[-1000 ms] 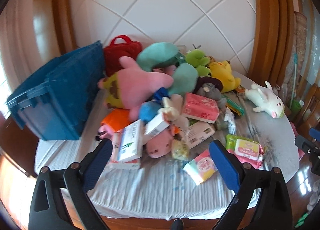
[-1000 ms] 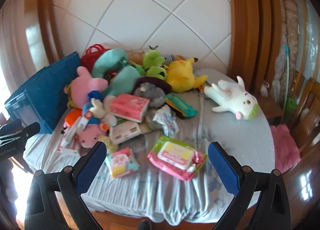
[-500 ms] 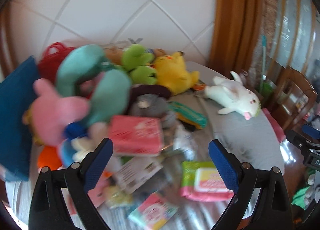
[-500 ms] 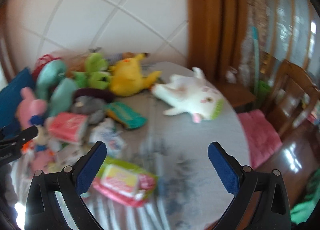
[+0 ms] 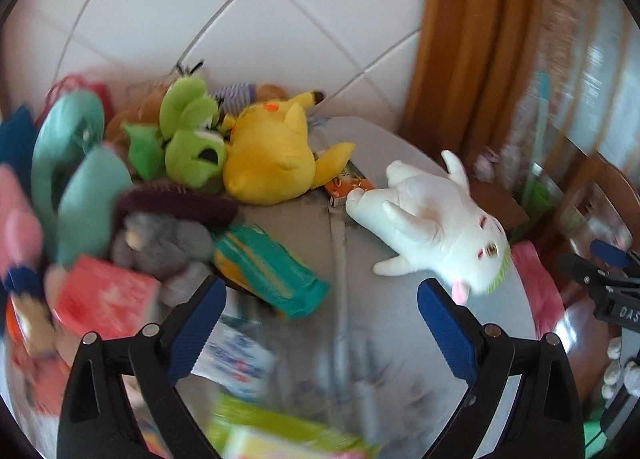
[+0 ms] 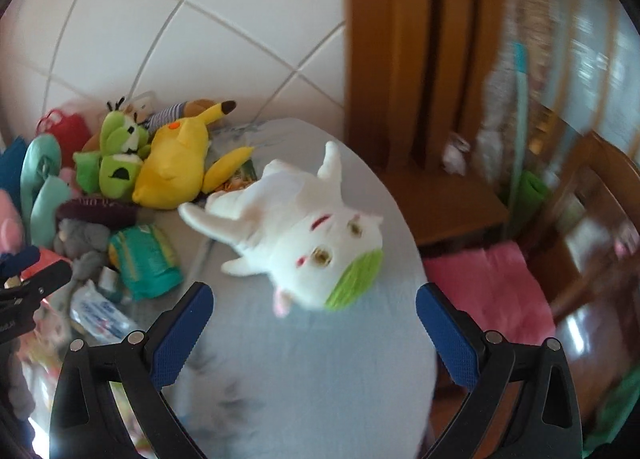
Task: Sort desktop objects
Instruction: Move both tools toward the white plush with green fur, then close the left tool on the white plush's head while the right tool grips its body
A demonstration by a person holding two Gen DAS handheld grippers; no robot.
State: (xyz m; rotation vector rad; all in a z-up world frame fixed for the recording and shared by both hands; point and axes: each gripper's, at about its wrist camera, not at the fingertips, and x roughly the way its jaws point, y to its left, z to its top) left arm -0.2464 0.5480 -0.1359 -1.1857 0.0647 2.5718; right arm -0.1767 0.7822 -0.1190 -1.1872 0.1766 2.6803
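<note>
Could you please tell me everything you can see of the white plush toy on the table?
The white plush toy looks soft and furry, with stubby limbs, a green patch on its head, yellow eyes, red markings and a pink tongue. It lies alone on the grey tablecloth, head toward the camera, one paw near an orange packet. The right gripper is open and not touching it.

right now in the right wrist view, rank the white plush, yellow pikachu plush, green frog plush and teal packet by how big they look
1. white plush, largest, though it also lies nearest the camera
2. yellow pikachu plush
3. green frog plush and teal packet look about alike, so I won't rank them
</note>
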